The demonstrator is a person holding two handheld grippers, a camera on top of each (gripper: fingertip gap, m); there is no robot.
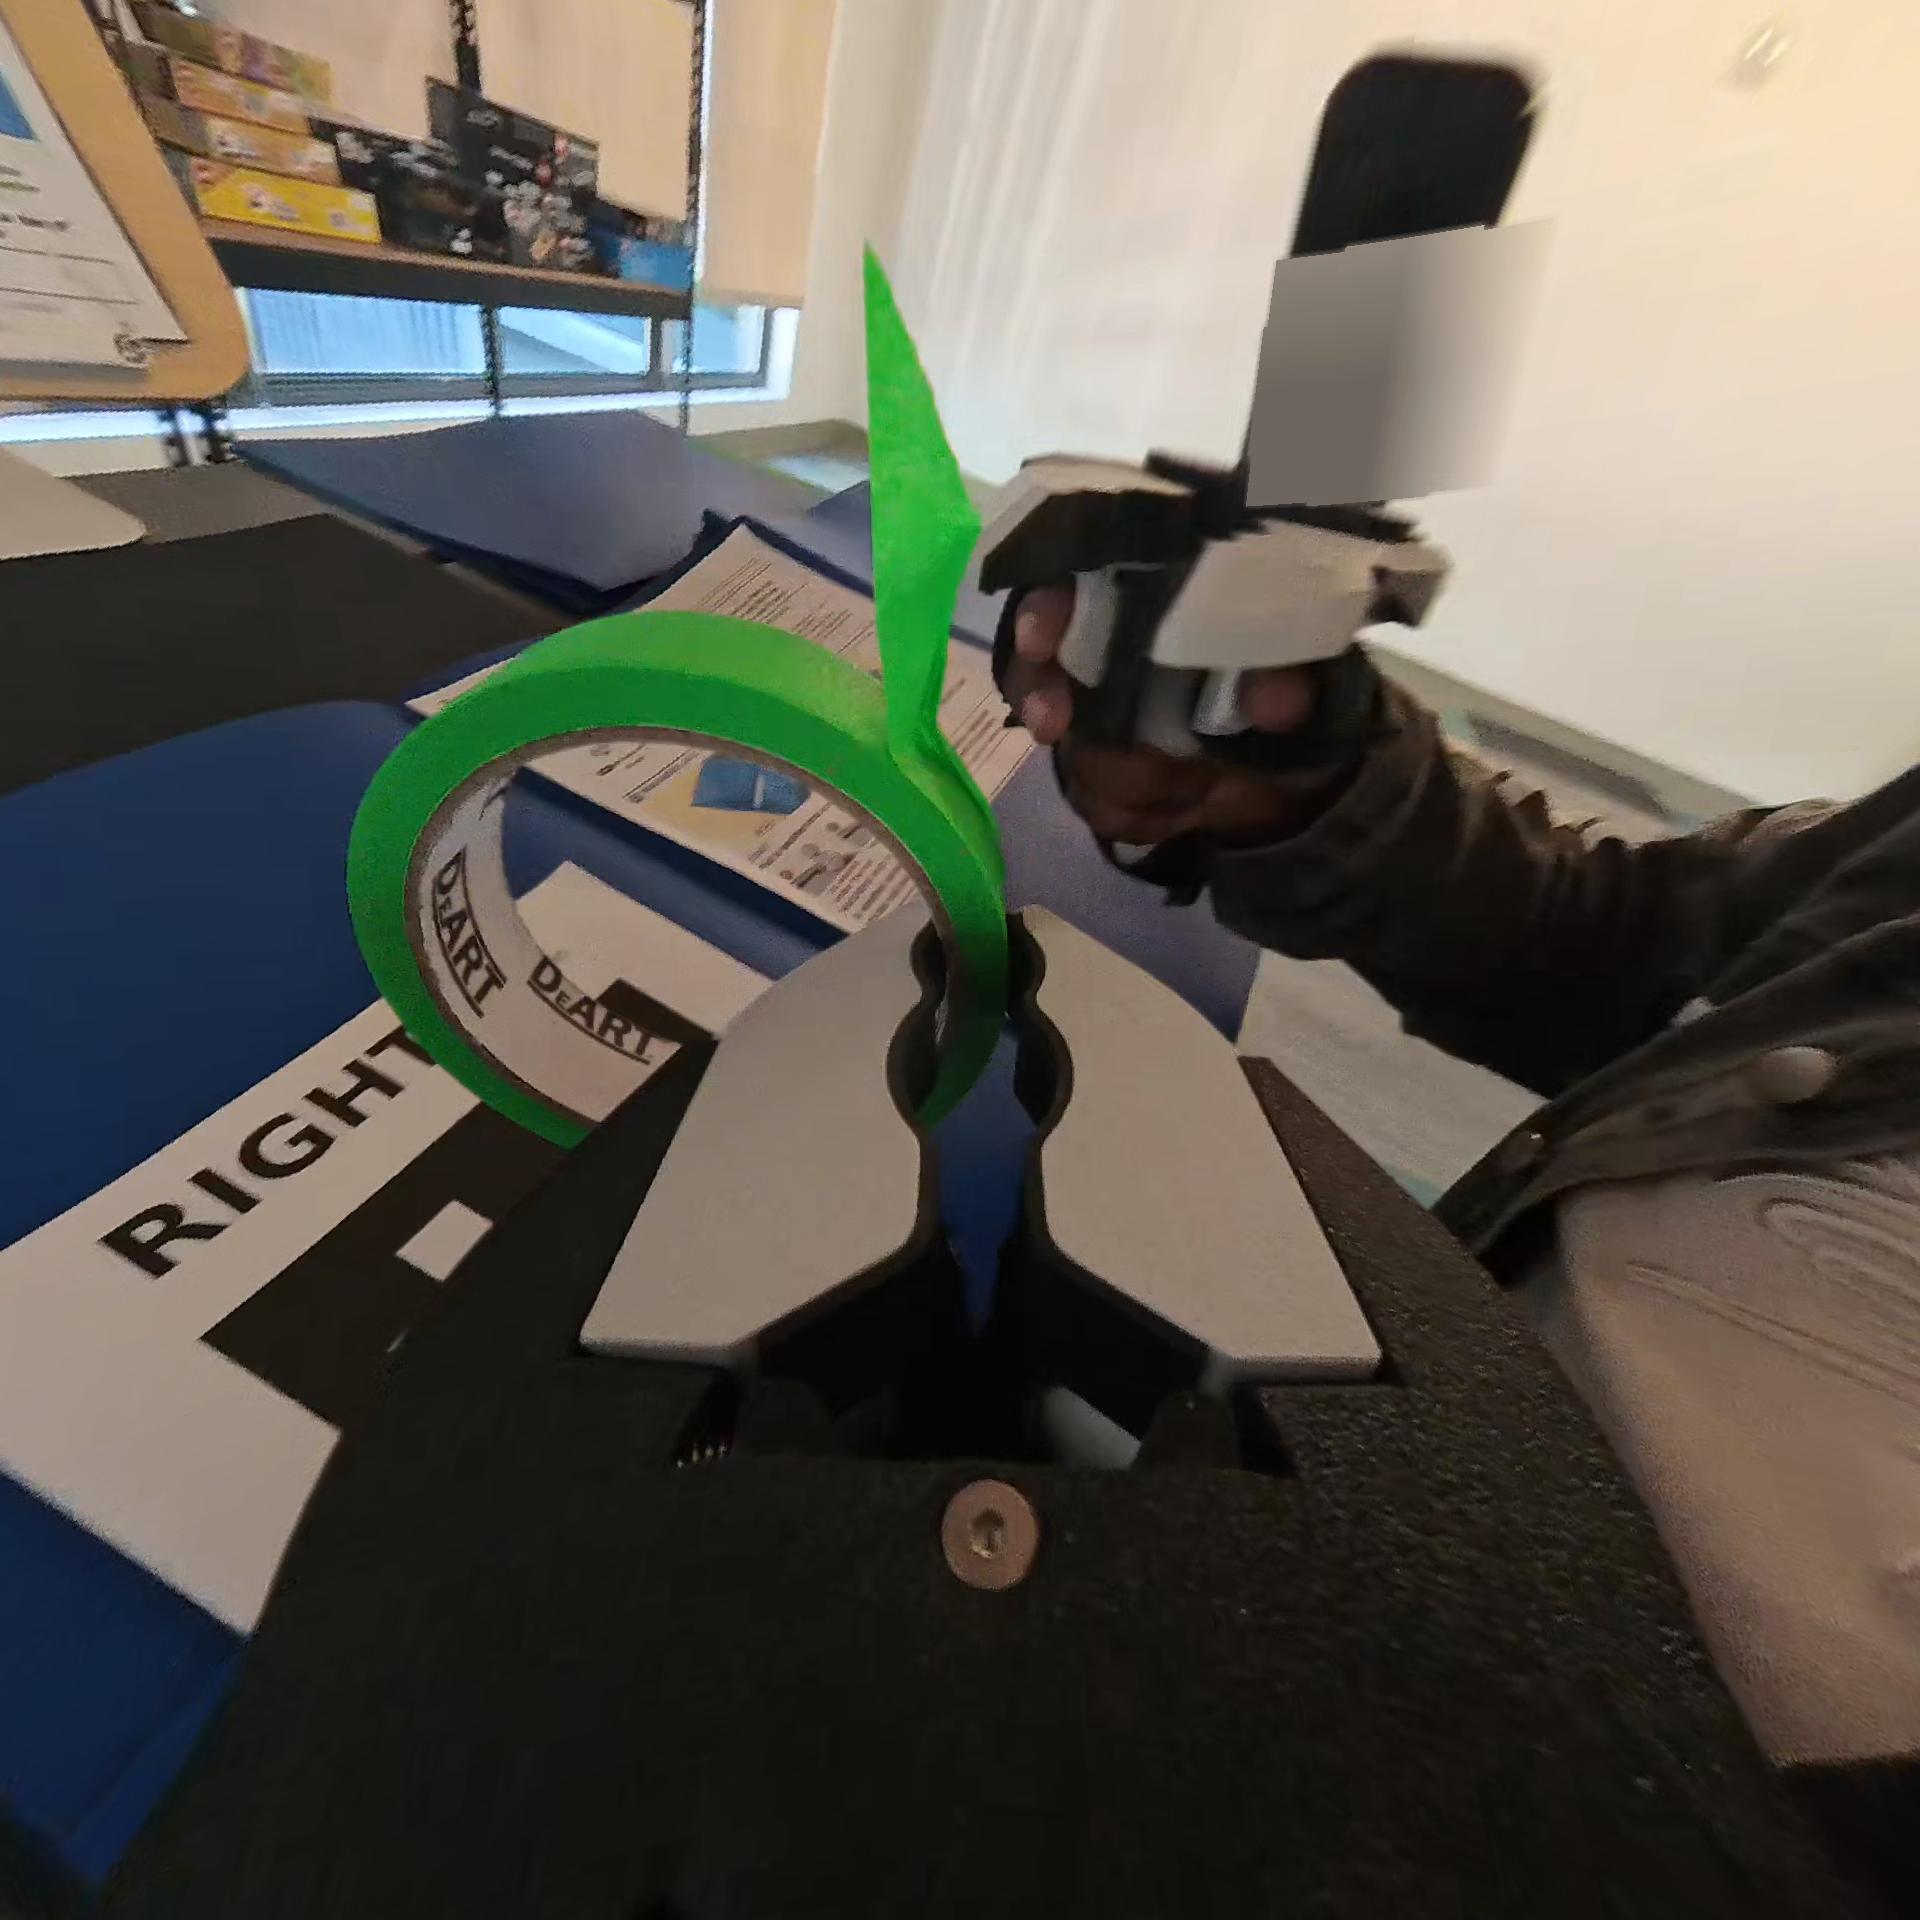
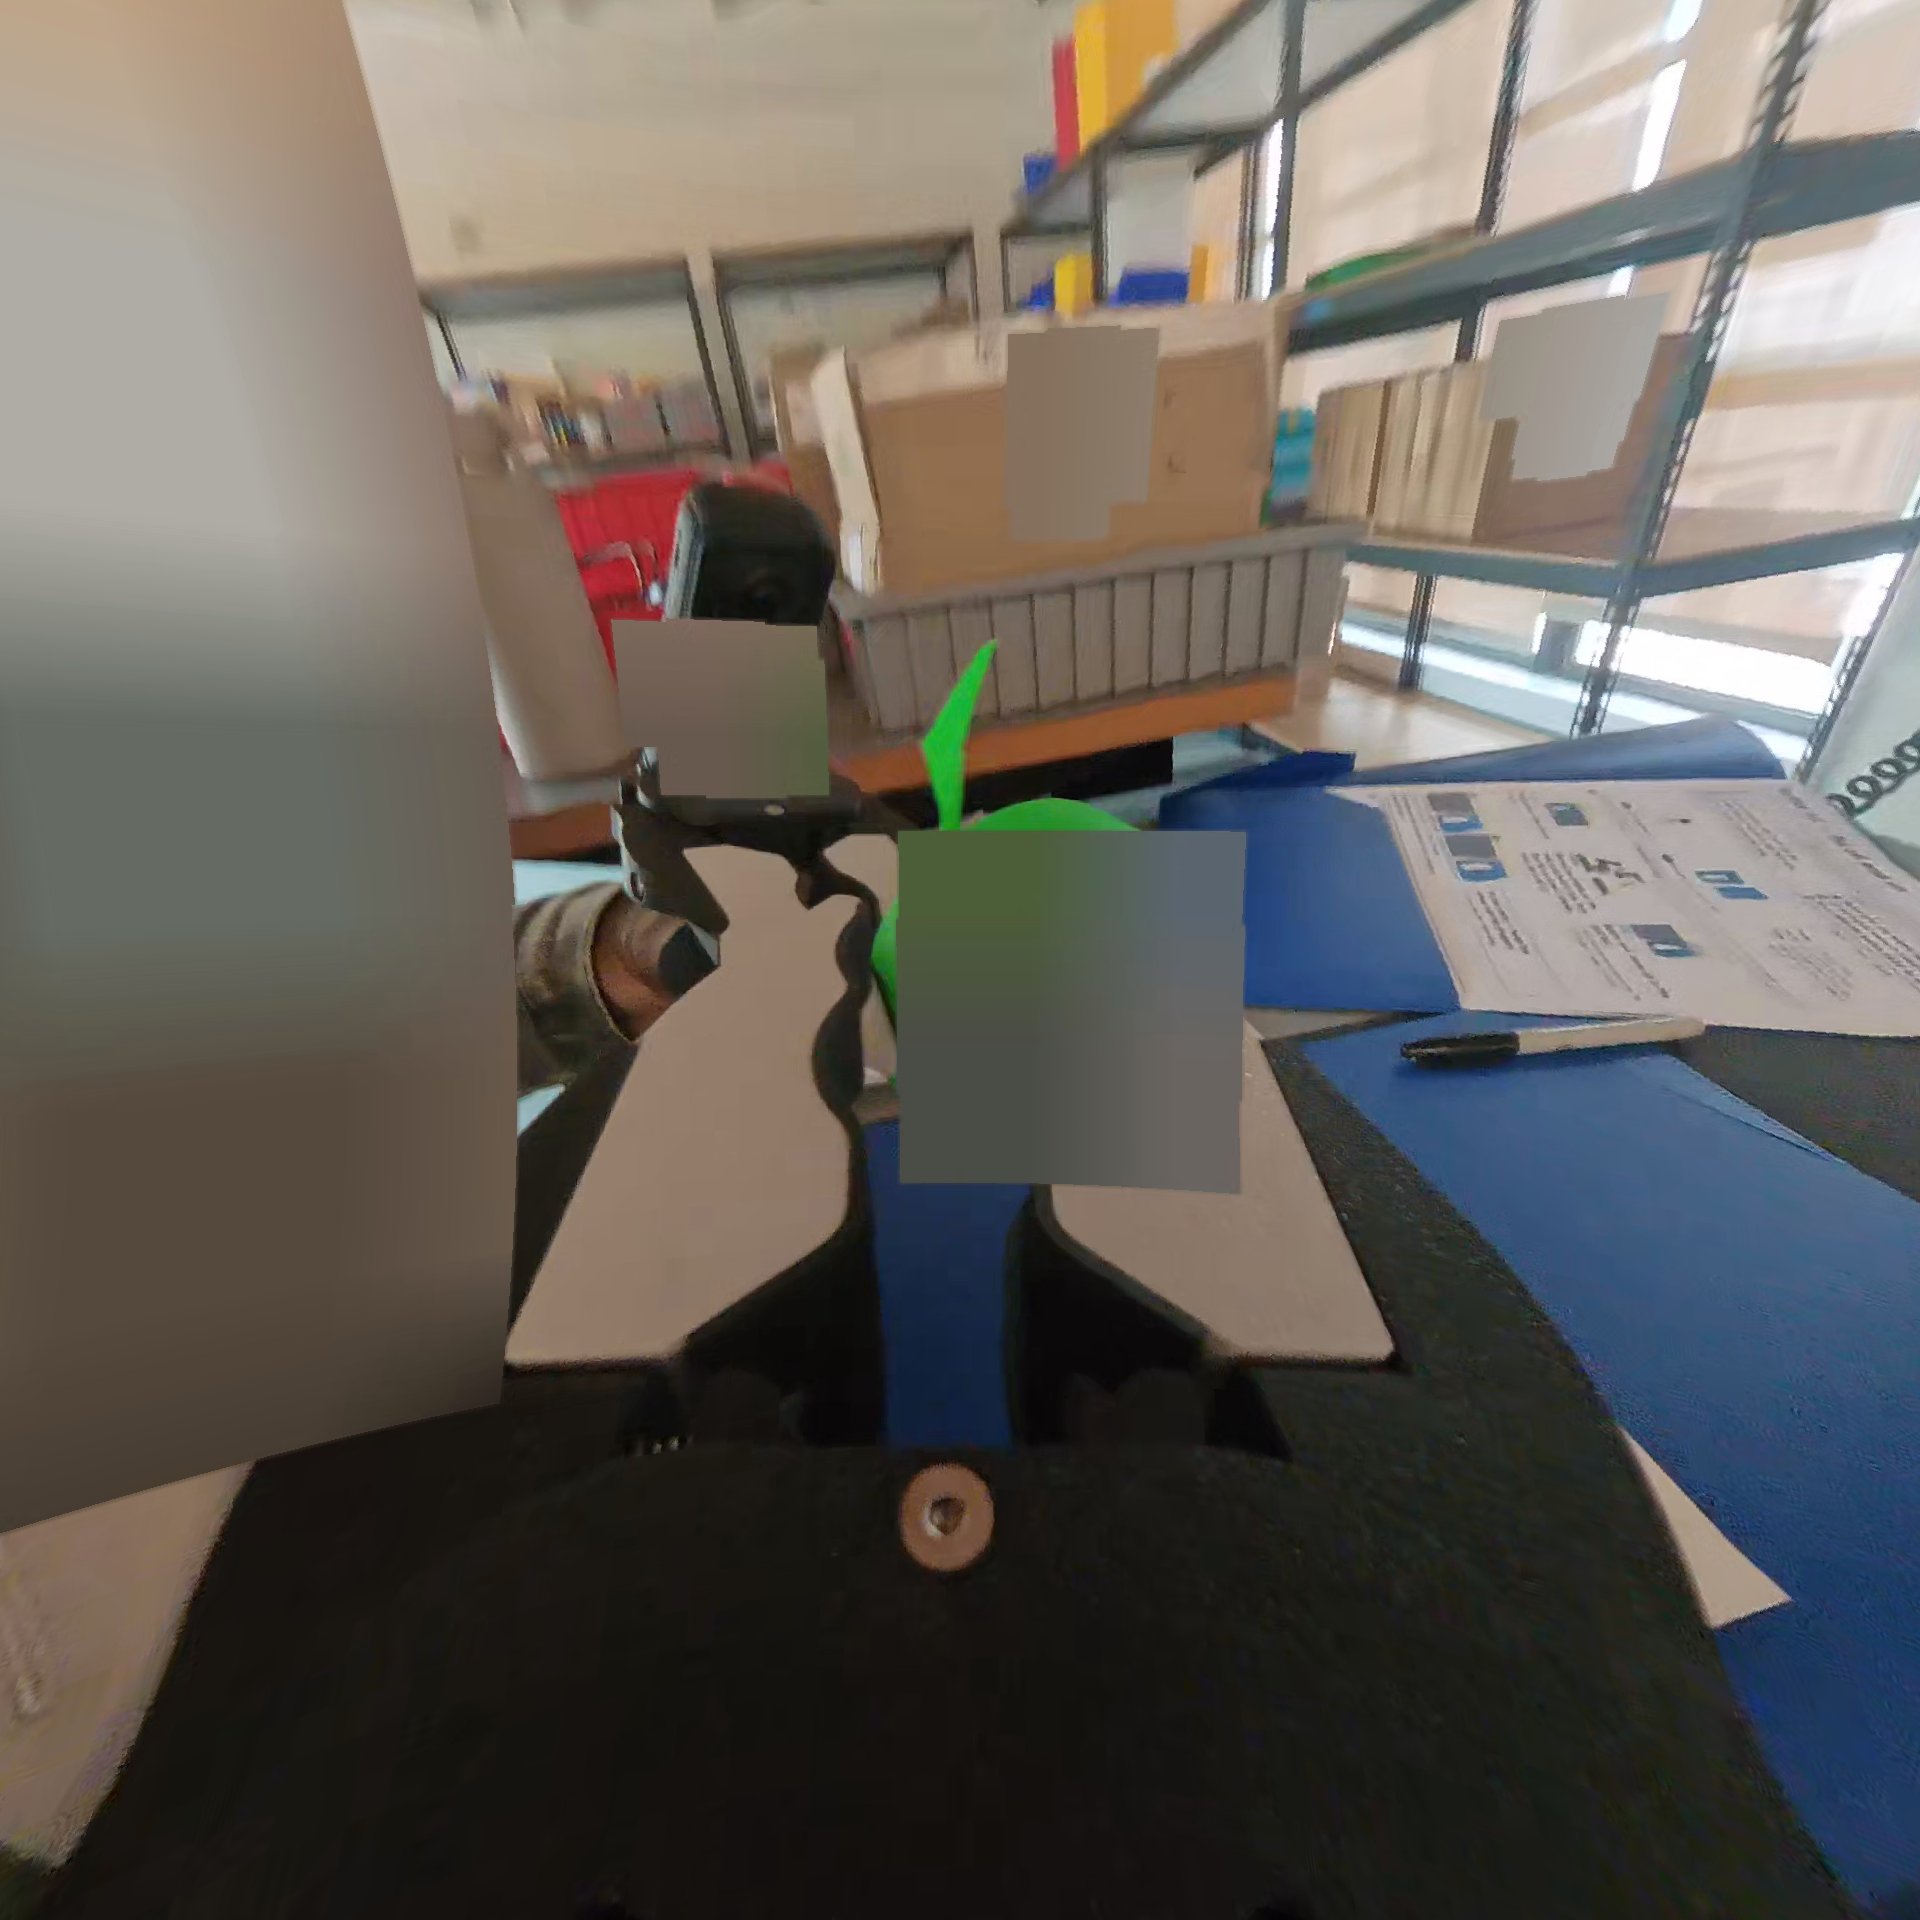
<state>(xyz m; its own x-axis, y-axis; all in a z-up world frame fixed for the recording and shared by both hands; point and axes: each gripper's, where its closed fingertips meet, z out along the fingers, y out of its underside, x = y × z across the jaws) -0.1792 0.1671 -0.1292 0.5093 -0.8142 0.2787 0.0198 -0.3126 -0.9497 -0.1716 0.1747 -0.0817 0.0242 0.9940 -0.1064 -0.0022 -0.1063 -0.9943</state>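
Gripping: left gripper (image 1: pixel 971 1023) has its jaws nearly closed on the rim of the bright green masking-tape roll with a white card core (image 1: pixel 665 862), held on edge above the blue folders (image 1: pixel 177 935).
Loose end: a green tape strip (image 1: pixel 914 488) stands up from the roll.
Right gripper (image 2: pixel 883 997): jaws parted, nothing seen between them, though a patch covers one finger; just beside the roll.
Nearer: the right gripper, beside the strip.
Containers: grey ribbed bin (image 2: pixel 1101 623) holding a cardboard box (image 2: pixel 935 457).
Elsewhere: black marker pen (image 2: pixel 1548 1037) on a folder.
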